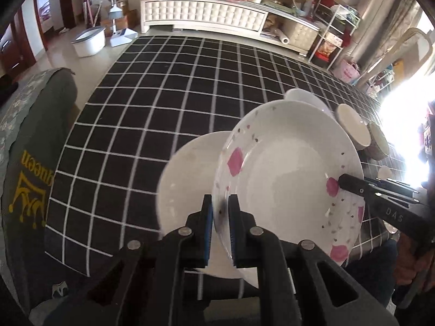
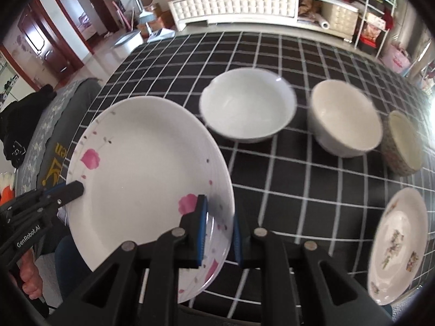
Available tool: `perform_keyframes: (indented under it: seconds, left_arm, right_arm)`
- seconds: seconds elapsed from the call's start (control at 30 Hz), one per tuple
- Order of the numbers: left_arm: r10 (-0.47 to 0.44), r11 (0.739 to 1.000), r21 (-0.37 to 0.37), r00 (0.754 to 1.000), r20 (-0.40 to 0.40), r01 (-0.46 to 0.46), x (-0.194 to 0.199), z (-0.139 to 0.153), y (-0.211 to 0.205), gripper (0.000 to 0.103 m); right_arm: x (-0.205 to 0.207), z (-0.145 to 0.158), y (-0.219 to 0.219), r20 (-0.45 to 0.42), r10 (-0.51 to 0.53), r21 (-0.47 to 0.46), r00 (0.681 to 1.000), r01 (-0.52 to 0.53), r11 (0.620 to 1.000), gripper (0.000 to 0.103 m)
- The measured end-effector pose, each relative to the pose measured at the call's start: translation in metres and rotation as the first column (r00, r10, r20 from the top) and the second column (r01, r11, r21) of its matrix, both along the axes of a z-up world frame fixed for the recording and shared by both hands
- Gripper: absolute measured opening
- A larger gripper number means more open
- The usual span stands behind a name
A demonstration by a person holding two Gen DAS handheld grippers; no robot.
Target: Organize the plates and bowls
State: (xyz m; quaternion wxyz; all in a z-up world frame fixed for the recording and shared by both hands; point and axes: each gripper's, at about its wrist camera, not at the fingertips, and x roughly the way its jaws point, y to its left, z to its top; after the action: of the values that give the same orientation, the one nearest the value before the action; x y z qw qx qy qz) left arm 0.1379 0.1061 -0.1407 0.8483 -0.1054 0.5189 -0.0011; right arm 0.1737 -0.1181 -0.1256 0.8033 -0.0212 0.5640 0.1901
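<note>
Plate [image 1: 288, 168], pink-flowered, hangs tilted above the table [image 1: 152, 108], clamped at opposite rim points by both tools. Left gripper [image 1: 220, 218] pinches the near rim; right gripper [image 2: 218, 226] grips the far side. The two-point hold likely steadies the plate for stacking onto the plain plate [image 1: 187, 179] below. Three bowls [image 2: 247, 106] stand in a row beyond, and another plate [image 2: 399, 244] lies at the right. A black checked cloth covers the table; a cluttered white cabinet [image 1: 204, 13] lines the wall.
</note>
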Motion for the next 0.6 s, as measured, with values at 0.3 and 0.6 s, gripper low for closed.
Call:
perform_keyframes:
  seconds: [0.3,0.6]
  left_arm:
    - [0.055,0.998,0.010,0.997,-0.047,-0.055,-0.004,-0.017,0.018,0.009]
    - [0.080,0.997,0.005,0.994,-0.079,-0.079,0.003,-0.034,0.030,0.009]
  right_arm:
    - [0.005,-0.016,0.038,-0.029,0.060,-0.039,0.998,-0.062,0.997,0.021]
    - [0.009,-0.029,0.054,-0.038,0.090,-0.067,0.995,-0.093,0.993,0.021]
